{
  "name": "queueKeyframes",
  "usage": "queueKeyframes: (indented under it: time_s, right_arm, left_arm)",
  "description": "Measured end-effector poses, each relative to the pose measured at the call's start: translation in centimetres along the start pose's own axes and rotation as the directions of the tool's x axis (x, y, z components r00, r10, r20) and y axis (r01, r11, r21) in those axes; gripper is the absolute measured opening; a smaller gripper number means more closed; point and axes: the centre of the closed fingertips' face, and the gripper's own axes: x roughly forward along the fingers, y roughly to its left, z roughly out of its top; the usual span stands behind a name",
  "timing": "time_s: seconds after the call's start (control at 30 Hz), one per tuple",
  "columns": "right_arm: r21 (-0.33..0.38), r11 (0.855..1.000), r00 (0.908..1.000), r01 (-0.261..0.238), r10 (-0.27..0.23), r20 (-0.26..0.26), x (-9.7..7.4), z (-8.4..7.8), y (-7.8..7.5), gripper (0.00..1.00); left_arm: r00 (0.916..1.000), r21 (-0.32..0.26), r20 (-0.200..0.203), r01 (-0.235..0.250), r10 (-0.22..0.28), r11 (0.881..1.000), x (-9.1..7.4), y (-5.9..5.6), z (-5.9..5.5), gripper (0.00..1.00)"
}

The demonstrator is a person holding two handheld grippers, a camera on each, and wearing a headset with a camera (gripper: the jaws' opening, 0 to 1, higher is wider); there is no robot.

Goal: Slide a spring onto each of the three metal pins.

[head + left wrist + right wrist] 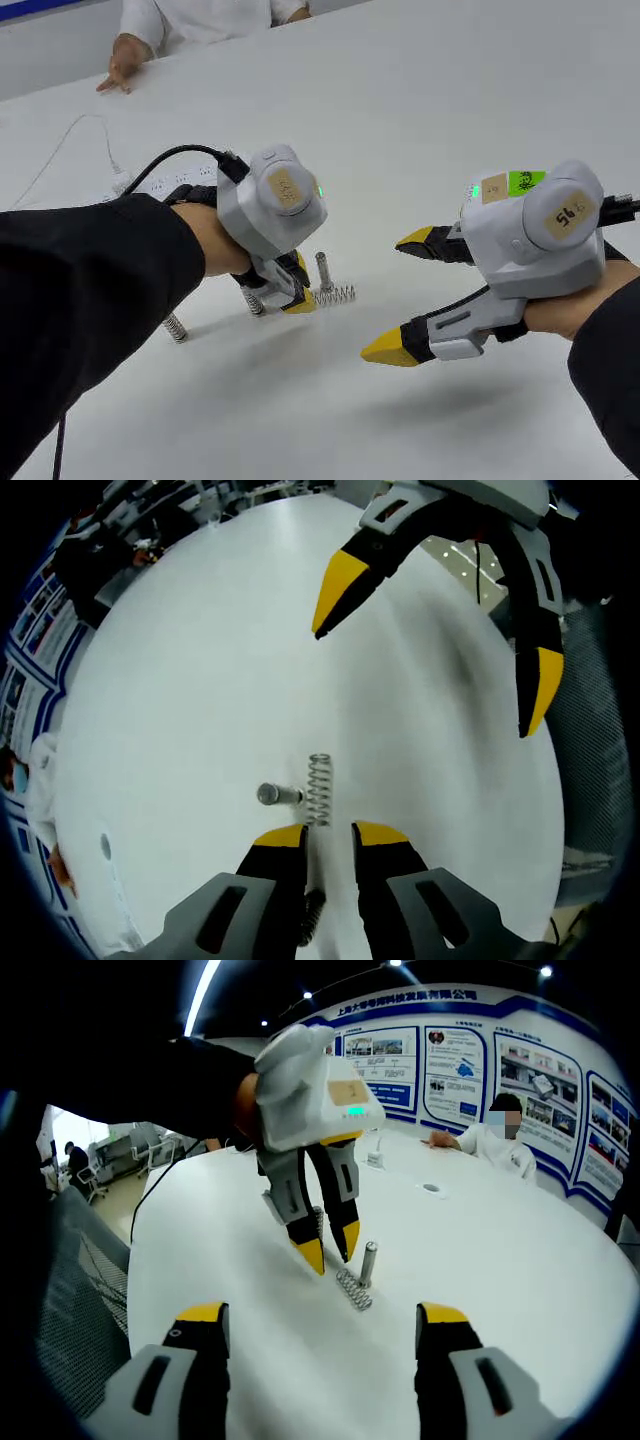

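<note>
One metal pin (324, 270) stands upright on the white table (420, 120), and a spring (336, 295) lies flat against its base. My left gripper (297, 288) hovers just to the left of them, tips down, jaws slightly open with nothing held. In the left gripper view the spring (319, 788) and the pin (272, 794) lie just ahead of my left gripper (330, 833). My right gripper (400, 295) is wide open and empty, to the right of the pin. Ahead of my right gripper (320, 1315) are the pin (368, 1263) and the spring (352, 1290).
A second spring (175, 327) lies by my left sleeve, and a third spring (254, 303) sits partly hidden under the left gripper. A white power strip (165, 185) with a cable lies at the back left. A person's hand (120, 70) rests on the far edge.
</note>
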Motion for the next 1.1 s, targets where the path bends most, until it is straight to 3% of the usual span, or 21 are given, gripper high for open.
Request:
queueKeyframes:
  time_s: [0.57, 0.77, 1.1]
  right_arm:
    - [-0.001, 1.0, 0.9999, -0.009, 0.009, -0.01, 0.1, -0.1, 0.3, 0.77]
    - [-0.002, 1.0, 0.9998, -0.012, 0.012, -0.014, 0.2, -0.1, 0.3, 0.77]
    - [-0.002, 1.0, 0.9998, -0.011, 0.011, -0.014, 0.2, -0.1, 0.3, 0.77]
  left_arm:
    - [0.9996, 0.032, -0.027, -0.005, 0.006, 0.999, 1.1, 0.3, -0.1, 0.2]
    - [0.9996, 0.032, -0.027, 0.009, -0.008, 0.999, 1.2, 0.0, -0.1, 0.14]
    - [0.9995, 0.027, -0.03, 0.007, -0.006, 1.0, 1.6, -0.5, 0.1, 0.12]
